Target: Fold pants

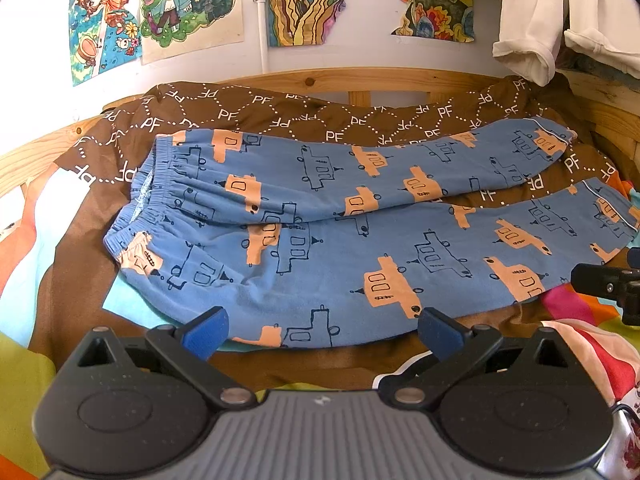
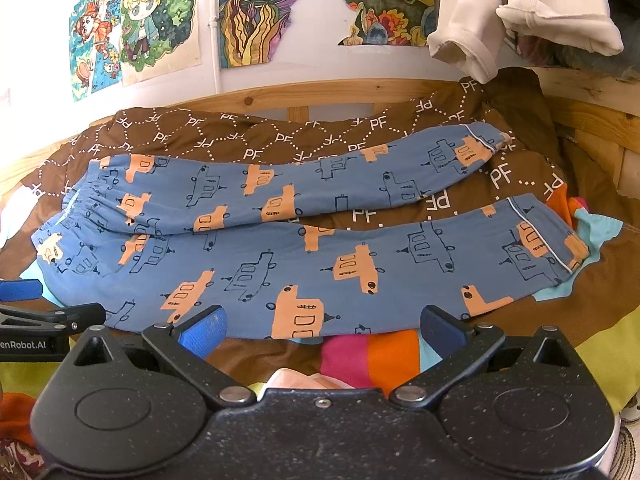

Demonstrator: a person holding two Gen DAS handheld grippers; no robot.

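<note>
Pants (image 1: pixel 320 248), blue w/ orange and outlined vehicle print, lie flat on the brown "PF" blanket (image 1: pixel 280 116) that covers the bed. Waistband (image 1: pixel 148 196) sits toward the bed's left side; the two legs run out to the right, spread apart w/ a wedge of blanket showing between them. Far leg lies near the wooden bed rail (image 1: pixel 320 80); near leg's long edge runs along the front of the blanket, close to both grippers.

Left gripper (image 1: pixel 322 330): blue fingers spread wide, nothing between them, just short of the near leg's edge, thigh area; prob. not touching, hard to tell. Right gripper (image 2: pixel 322 330): also spread wide and empty, at the same edge further toward the cuff (image 2: pixel 560 248).

Drawings (image 1: pixel 160 12) on the wall behind the rail; white garment (image 1: pixel 532 20) hangs over the far right corner.
</note>
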